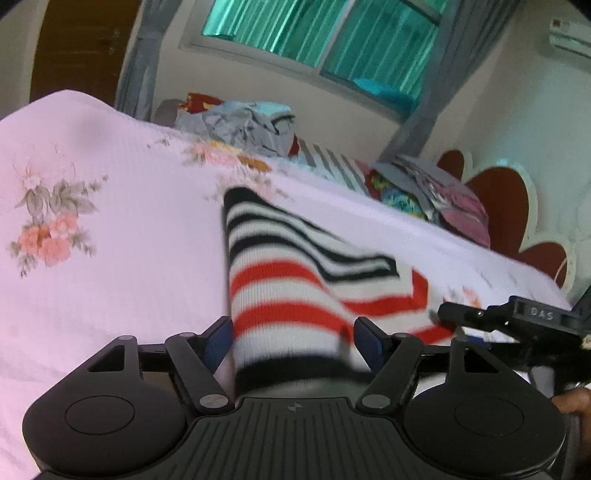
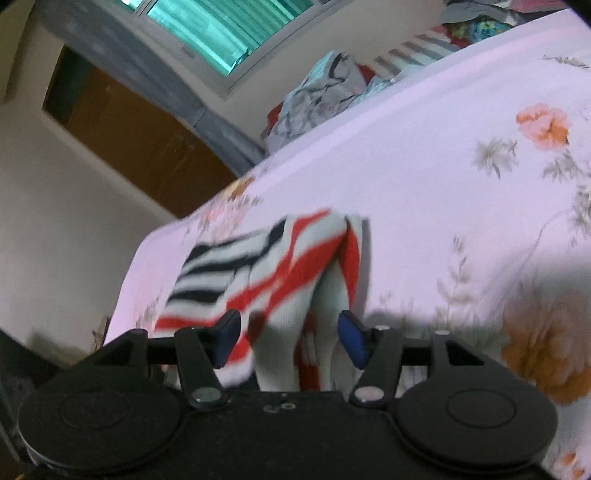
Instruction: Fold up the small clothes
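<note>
The striped garment (image 1: 295, 295), banded red, white and black, lies on the floral bedsheet (image 1: 110, 229) and runs between the fingers of both of my grippers. My left gripper (image 1: 293, 343) has its jaws spread wide; the cloth passes through the gap, and the blue pads (image 1: 218, 339) stand at each side of it without clamping. My right gripper (image 2: 288, 338) is likewise spread, with folds of the same garment (image 2: 280, 258) bunched between its pads (image 2: 352, 338); motion blur prevents me from telling whether either pad touches the fabric. No container is in view; the only holding surface is the bed, which also carries a heap of loose clothes (image 1: 243, 125) along its far edge near the window (image 1: 332, 40). The left wrist view alone shows a red-and-white headboard (image 1: 502, 206), a wall-mounted air conditioner (image 1: 570, 35) and the black body of the other gripper at the right edge. The right wrist view alone shows a large orange flower print (image 2: 543, 123) on the sheet (image 2: 424, 166) and a brown door (image 2: 140, 140) more fully.
</note>
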{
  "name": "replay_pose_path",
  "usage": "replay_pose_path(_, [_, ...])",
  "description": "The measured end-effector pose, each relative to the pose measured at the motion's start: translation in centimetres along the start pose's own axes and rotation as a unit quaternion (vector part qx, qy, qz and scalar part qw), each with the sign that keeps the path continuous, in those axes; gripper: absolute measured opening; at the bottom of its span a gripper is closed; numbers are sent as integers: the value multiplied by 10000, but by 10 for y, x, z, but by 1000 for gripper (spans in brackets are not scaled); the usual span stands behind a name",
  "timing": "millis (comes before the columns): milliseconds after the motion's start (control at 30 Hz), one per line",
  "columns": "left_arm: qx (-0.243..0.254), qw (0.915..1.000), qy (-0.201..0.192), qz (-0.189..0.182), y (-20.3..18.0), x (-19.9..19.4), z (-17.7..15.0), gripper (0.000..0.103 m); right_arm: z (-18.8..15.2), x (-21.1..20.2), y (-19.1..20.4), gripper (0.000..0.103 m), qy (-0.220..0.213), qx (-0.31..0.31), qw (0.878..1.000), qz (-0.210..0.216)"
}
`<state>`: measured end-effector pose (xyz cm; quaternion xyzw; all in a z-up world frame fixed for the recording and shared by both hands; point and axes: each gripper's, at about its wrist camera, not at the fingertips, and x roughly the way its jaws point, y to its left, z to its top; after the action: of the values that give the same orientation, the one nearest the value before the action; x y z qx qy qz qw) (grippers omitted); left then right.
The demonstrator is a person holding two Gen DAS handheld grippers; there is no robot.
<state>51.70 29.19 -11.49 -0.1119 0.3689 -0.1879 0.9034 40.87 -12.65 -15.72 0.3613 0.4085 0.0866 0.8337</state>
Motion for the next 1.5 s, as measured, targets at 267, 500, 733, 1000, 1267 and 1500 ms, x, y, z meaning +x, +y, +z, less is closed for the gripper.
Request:
replay_pose_path(267, [-496,9978,260,345,17,37,3,77,12,31,6,16,-64,-156,9980,-609])
replay_pose_path(500, [-363,9981,194,461,13,27,-2,84,10,29,15,22,-76,-564,9934,-993])
replay_pose_path(733, [-194,9990,260,311,7,-15,-21,84,-20,-30,32,29,-130,-634,9965,-526])
replay_pose_path(1000, [-296,9973,555,369,13,-33,-58,84,-72,-71,33,29,14,-455,9982,-382])
replay_pose_path(1267, [-113,9974,568,421,12,-35,-65,84,-105,-52,14,21,220,-511,9927,-1070])
replay_pose_path(1500, [40,9974,456,548,3,-43,-60,84,-109,-48,20,23,295,-538,9903,-1246])
